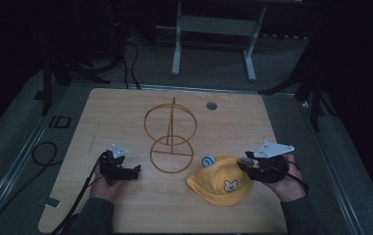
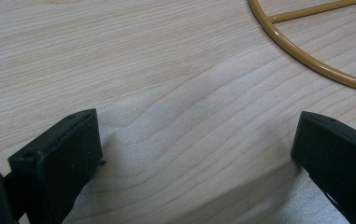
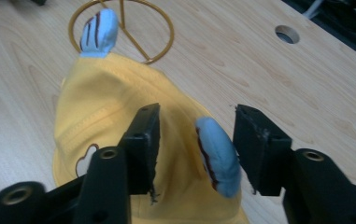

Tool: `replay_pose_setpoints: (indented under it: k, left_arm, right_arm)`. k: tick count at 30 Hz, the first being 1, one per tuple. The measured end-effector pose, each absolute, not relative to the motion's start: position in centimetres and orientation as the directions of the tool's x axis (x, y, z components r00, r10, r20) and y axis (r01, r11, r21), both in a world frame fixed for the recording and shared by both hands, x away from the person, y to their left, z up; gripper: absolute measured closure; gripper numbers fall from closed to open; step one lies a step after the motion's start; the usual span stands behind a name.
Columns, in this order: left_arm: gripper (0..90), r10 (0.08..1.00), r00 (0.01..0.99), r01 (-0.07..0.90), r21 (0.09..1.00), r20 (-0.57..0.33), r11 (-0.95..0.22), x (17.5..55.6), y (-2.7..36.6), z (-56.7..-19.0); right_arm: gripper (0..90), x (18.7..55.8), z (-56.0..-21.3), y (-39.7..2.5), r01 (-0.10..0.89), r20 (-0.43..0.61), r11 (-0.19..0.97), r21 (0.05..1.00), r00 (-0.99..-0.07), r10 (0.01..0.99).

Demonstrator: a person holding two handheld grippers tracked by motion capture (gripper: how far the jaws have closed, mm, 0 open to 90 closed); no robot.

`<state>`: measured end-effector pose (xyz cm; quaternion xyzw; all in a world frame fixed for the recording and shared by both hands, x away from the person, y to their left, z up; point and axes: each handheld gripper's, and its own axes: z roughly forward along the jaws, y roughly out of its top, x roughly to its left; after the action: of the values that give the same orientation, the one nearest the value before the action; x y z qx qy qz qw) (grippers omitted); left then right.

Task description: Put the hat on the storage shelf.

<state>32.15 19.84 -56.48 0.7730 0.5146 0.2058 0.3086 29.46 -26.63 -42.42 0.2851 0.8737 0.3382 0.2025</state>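
High view: a yellow hat (image 1: 221, 180) with a bear patch lies flat near the desk's (image 1: 125, 105) front edge, right of centre; a gold wire stand (image 1: 170, 134) sits at mid-desk, just behind and left of it, apparently the place meant for the hat. The right hand-held gripper (image 1: 246, 162) is down at the hat's right-hand side, by one blue ear; the left hand-held gripper (image 1: 136, 170) rests low towards the front left, apart from both. Left gripper view: jaws wide apart over bare wood, nothing between them; an arc of the stand's base ring (image 2: 306, 58) lies ahead, so this hand looks idle or waiting to steady the stand. Right gripper view: jaws apart, straddling a blue ear (image 3: 217, 156) on the hat's crown, not yet closed on it. Surface: pale wood grain, a cable hole (image 1: 211, 105) near the back edge. Room: dark, grey floor, cables, a white frame behind.
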Motion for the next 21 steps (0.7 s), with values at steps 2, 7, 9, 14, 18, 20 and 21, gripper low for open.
replay_pose_setpoints:
  k: [2, 7, 9, 14, 18, 20, 21]
  left_arm:
    - [1.9, 0.923, 0.386, 0.669, 0.689, 0.001, -0.28, 32.2, 19.8, -56.5]
    - [1.9, 0.923, 0.385, 0.669, 0.689, 0.001, -0.28, 32.2, 19.8, -56.5]
    - [2.0, 0.923, 0.385, 0.669, 0.689, 0.001, -0.279, 32.1, 19.8, -56.5]
    - [2.0, 0.923, 0.384, 0.669, 0.689, 0.001, -0.279, 32.1, 19.8, -56.5]
    - [2.0, 0.923, 0.384, 0.669, 0.689, 0.001, -0.279, 32.1, 19.8, -56.5]
    - [2.0, 0.923, 0.384, 0.669, 0.689, 0.001, -0.279, 32.1, 19.8, -56.5]
    - [2.0, 0.923, 0.384, 0.669, 0.689, 0.001, -0.279, 32.1, 19.8, -56.5]
  right_arm:
    - [46.9, 29.7, -42.1, -26.4, 0.356, -0.163, 0.625, 0.694, -0.769, 0.618]
    - [43.1, 30.3, -41.6, -25.8, 0.346, -0.164, 0.659, 0.668, -0.795, 0.584]
    - [41.3, 30.4, -41.4, -25.5, 0.339, -0.17, 0.675, 0.655, -0.805, 0.569]
    - [37.2, 31.1, -40.9, -25.0, 0.334, -0.165, 0.706, 0.625, -0.827, 0.537]
    - [31.9, 31.4, -40.7, -24.4, 0.333, -0.159, 0.738, 0.587, -0.846, 0.508]
    - [30.9, 31.5, -40.5, -23.9, 0.316, -0.168, 0.763, 0.564, -0.861, 0.48]
    - [30.6, 31.6, -40.5, -23.6, 0.315, -0.175, 0.775, 0.548, -0.863, 0.474]
